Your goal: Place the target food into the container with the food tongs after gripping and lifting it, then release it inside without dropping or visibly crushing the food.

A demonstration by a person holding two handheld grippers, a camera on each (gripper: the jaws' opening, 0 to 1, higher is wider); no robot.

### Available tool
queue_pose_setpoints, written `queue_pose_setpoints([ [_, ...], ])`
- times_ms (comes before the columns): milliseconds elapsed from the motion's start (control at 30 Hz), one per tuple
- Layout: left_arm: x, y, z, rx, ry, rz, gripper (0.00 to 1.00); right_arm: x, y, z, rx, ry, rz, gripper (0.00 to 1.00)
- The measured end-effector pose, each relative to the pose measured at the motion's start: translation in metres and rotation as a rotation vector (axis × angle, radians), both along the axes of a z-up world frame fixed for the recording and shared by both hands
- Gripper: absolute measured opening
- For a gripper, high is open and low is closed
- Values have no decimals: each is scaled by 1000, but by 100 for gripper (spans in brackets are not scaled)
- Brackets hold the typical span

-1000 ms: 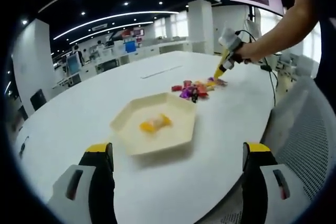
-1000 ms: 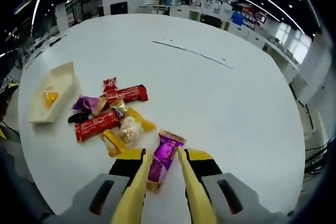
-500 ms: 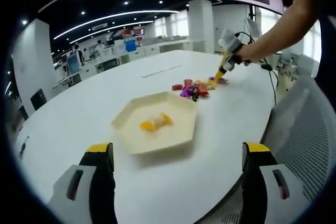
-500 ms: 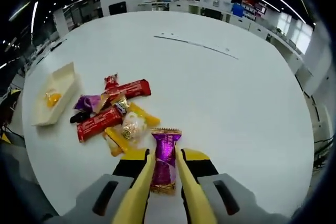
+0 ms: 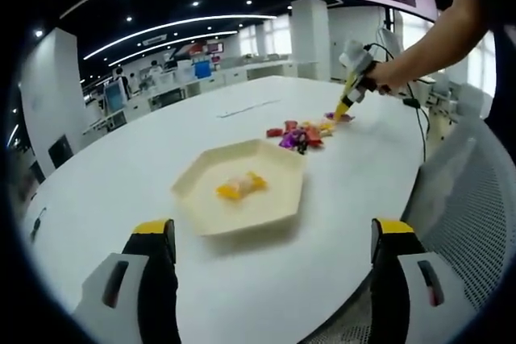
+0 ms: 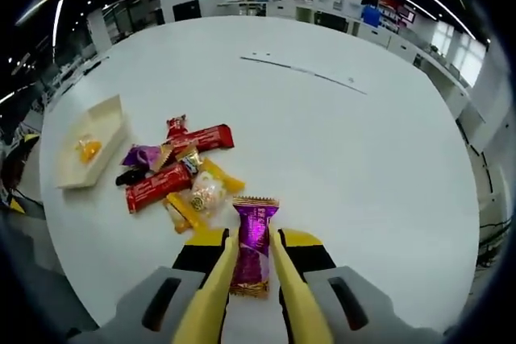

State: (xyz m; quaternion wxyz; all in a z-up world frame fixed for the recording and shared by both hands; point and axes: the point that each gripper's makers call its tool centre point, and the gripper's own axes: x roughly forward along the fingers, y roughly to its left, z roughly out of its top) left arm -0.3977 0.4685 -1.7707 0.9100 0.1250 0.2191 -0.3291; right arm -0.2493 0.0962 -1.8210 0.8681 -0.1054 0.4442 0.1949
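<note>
Right gripper [image 6: 251, 257] has lifted slightly, yellow tongs clamped on purple candy [image 6: 254, 239] above white table [image 6: 355, 159]; snack pile [image 6: 181, 175] left, tray [image 5: 242, 191] far left. Left gripper [image 5: 266, 279] wide open, empty.

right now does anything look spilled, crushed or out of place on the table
Nothing stands out. The wrapped sweets lie in a loose heap on the white table, the purple candy sits uncrushed between the right gripper tongs, and the cream tray sits flat.
</note>
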Motion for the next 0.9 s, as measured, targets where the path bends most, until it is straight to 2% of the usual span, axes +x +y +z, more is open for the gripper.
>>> queue_pose_setpoints([
  [133,0,-1,0,-17,7,1,100,4,-6,9,-2,-11,7,23],
  [267,-1,-1,-4,-30,43,4,100,7,-8,22,-1,-23,16,23],
  [433,-4,-7,1,-50,23,-23,100,8,-7,36,-31,-40,61,23],
  [600,-4,-8,4,-61,15,-28,100,10,-10,48,-36,-45,66,23],
  [667,-4,-9,5,-66,14,-31,100,12,-8,53,-37,-50,72,23],
  [767,-8,-16,9,-110,19,-62,100,13,-3,62,-32,-61,78,23],
  [833,-11,-19,10,-87,-1,-87,100,15,3,69,-28,-72,90,23],
  [900,-13,-23,10,-98,5,-104,100,16,8,74,-31,-78,104,23],
])
